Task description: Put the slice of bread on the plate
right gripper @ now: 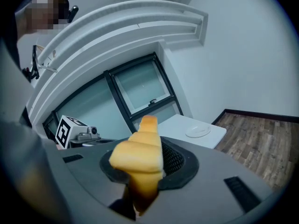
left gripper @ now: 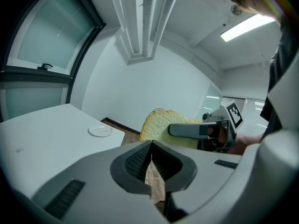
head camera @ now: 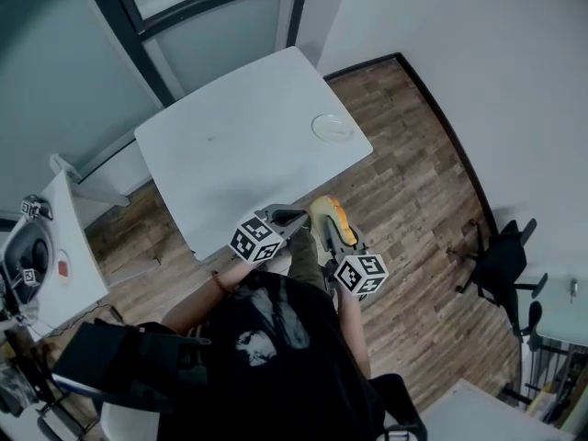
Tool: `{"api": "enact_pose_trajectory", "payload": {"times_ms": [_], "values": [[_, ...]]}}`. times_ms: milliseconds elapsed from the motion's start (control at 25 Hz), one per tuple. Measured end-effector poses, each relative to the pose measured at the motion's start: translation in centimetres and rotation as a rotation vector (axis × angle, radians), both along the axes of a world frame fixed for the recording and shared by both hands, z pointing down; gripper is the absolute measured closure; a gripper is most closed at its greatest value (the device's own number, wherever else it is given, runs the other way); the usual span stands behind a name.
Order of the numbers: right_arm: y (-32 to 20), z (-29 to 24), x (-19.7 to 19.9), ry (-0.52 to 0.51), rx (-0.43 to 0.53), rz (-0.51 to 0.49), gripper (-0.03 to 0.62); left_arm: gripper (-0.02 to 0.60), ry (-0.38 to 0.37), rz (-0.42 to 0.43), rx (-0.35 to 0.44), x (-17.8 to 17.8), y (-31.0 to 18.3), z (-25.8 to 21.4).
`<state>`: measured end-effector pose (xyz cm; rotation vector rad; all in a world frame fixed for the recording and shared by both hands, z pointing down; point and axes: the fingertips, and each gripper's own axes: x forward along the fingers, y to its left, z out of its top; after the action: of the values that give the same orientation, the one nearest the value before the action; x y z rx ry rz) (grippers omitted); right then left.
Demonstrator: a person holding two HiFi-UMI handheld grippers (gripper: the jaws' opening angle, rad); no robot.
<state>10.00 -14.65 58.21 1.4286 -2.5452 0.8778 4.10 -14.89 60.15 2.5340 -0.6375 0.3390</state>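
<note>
The counter (head camera: 230,145) is lying ahead. The left gripper (left gripper: 152,160) is idling, jaws together, empty; the right gripper (right gripper: 147,171) is clamping, jaws narrowly parted. The plate (head camera: 332,127) is sitting near the far corner. The slice of bread (right gripper: 138,153), gripped on edge well short, is likely needing tilting flat before release.

Black T-shirt (head camera: 276,366) with pale print (head camera: 250,341)

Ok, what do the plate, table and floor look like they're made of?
Plate: pale, see-through look with a glinting rim, so glass or clear plastic; can't tell which. Table: smooth matte white top, likely laminate or painted board. Floor: brown planks with grain and seams, wood or wood-look laminate.
</note>
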Motion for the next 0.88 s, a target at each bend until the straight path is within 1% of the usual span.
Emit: {"api": "enact_pose_trajectory", "payload": {"times_ms": [120, 200, 320, 440, 600, 720, 880], "values": [[-3.5, 1.1, 1.5, -0.001, -0.018, -0.024, 0.499, 0.575, 0.026, -0.019, -0.005, 1.4, -3.1, 0.3], [-6.0, 2.1, 3.0, 0.016, -0.033, -0.051, 0.499, 0.575, 0.027, -0.031, -0.017, 2.7, -5.3, 0.6], [-10.3, 3.3, 5.2, 0.050, -0.042, -0.097, 0.499, 0.575, -0.004, -0.047, -0.020, 4.6, -8.7, 0.9], [-14.8, 5.0, 7.1, 0.092, -0.050, -0.150, 0.499, 0.575, -0.041, -0.079, -0.015, 6.3, -12.4, 2.1], [-20.3, 6.9, 8.6, 0.158, -0.028, -0.233, 0.499, 0.575, -0.133, -0.132, 0.046, 7.6, -17.1, 4.8], [-23.6, 8.0, 8.4, 0.211, -0.010, -0.316, 0.499, 0.575, -0.187, -0.190, 0.021, 7.4, -20.0, 6.8], [-27.4, 10.3, 7.6, 0.328, 0.028, -0.406, 0.499, 0.575, -0.209, -0.242, -0.033, 7.0, -21.9, 8.7]]}}
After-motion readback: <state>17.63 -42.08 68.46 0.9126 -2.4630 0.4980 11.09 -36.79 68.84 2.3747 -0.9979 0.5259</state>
